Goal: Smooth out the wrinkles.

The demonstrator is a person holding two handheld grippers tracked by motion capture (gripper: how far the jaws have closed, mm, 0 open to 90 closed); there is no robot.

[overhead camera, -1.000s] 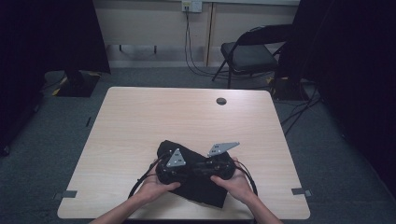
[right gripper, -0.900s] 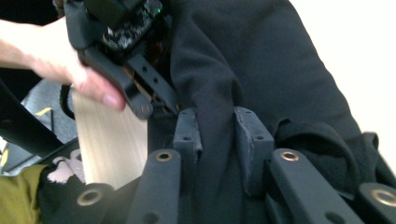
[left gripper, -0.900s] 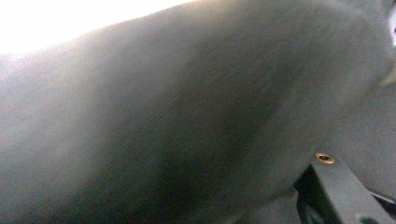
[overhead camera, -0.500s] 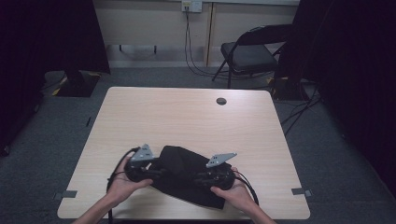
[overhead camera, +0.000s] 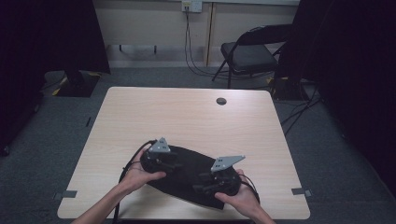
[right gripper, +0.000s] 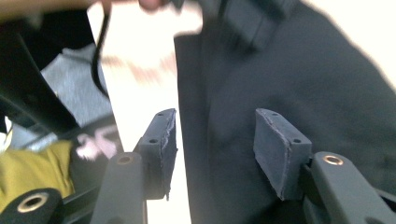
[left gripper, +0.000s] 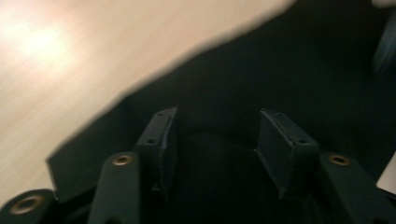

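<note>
Both pairs of jaws have just been opening and now stand apart, their pads pressing on nothing: the left gripper [left gripper: 212,140] hangs over the dark cloth [left gripper: 261,70] with fabric showing beneath the gap, and the right gripper [right gripper: 212,140] looks down at the cloth's edge where it meets the table [right gripper: 144,88]. In the high view the left gripper [overhead camera: 173,164] sits at one end of the cloth [overhead camera: 191,163] and the right gripper [overhead camera: 200,186] at the other, near the front edge of the table [overhead camera: 187,112]. The step looks like letting go after spreading or folding; to do it well, each hand should lift straight clear so no pad drags a fold. The cloth is black, soft, lying flat in a rough oval, slightly rumpled
</note>
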